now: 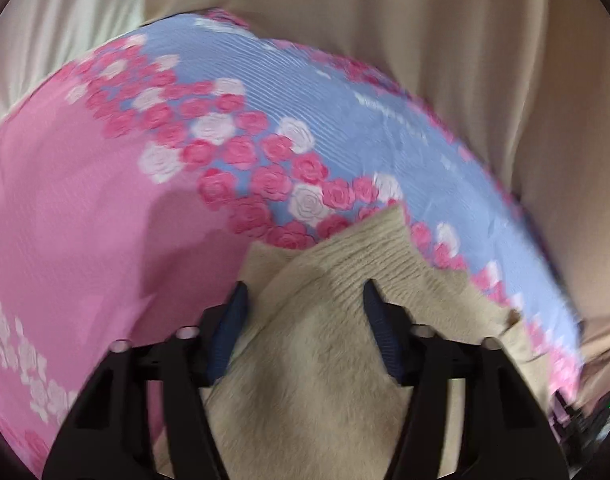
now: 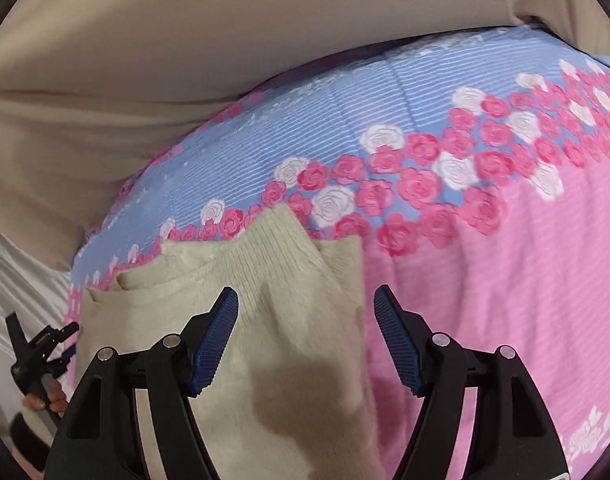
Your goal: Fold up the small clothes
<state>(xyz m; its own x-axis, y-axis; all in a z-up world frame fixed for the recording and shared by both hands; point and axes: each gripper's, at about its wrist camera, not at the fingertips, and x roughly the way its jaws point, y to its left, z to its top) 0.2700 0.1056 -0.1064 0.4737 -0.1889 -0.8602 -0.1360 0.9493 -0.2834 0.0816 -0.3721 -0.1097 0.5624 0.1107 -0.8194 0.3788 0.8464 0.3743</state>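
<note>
Currently both wide, holding nothing: left claw (image 1: 305,300) straddling knit (image 1: 317,360), right claw (image 2: 305,304) over knit's right edge. Risk: pinching floral sheet (image 2: 505,280) beneath, dragging it and shifting folded layers.

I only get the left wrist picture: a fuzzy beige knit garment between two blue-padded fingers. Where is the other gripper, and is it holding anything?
Observer: The right gripper hangs open over the same fuzzy beige knit garment and grips nothing.
Operator: Is it wholly over the garment?
Observer: No. Its left finger is over the knit, but its right finger is past the garment's edge, over the pink rose-print bedspread.
Operator: Does my gripper show from there?
Observer: Yes. The left gripper is at the far left edge of the right wrist view, with a person's hand on its handle.
</note>
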